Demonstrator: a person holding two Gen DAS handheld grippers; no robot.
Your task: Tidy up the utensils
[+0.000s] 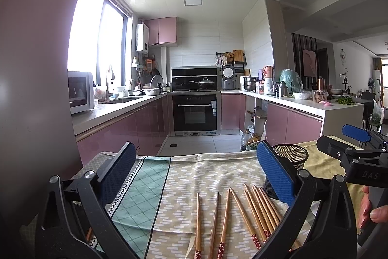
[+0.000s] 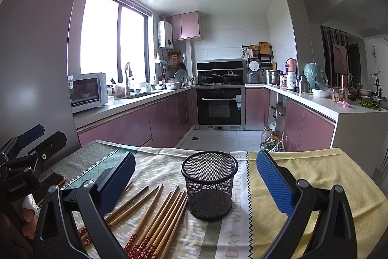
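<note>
Several wooden chopsticks (image 1: 242,213) with red patterned ends lie loose on the tablecloth, also in the right wrist view (image 2: 155,213). A black mesh cup (image 2: 209,186) stands upright and empty just right of them; in the left wrist view the mesh cup (image 1: 291,157) is partly hidden behind my right finger. My left gripper (image 1: 196,174) is open above the chopsticks, holding nothing. My right gripper (image 2: 196,181) is open, holding nothing, with the cup between its fingers in view. The right gripper (image 1: 349,145) shows at the left view's right edge, the left gripper (image 2: 26,147) at the right view's left edge.
A patterned tablecloth (image 1: 155,176) covers the table, with a yellow cloth (image 2: 322,176) on its right part. The table's far edge (image 2: 169,148) drops to the kitchen floor. A dark phone-like object (image 2: 53,180) lies at the left. Pink cabinets and an oven stand beyond.
</note>
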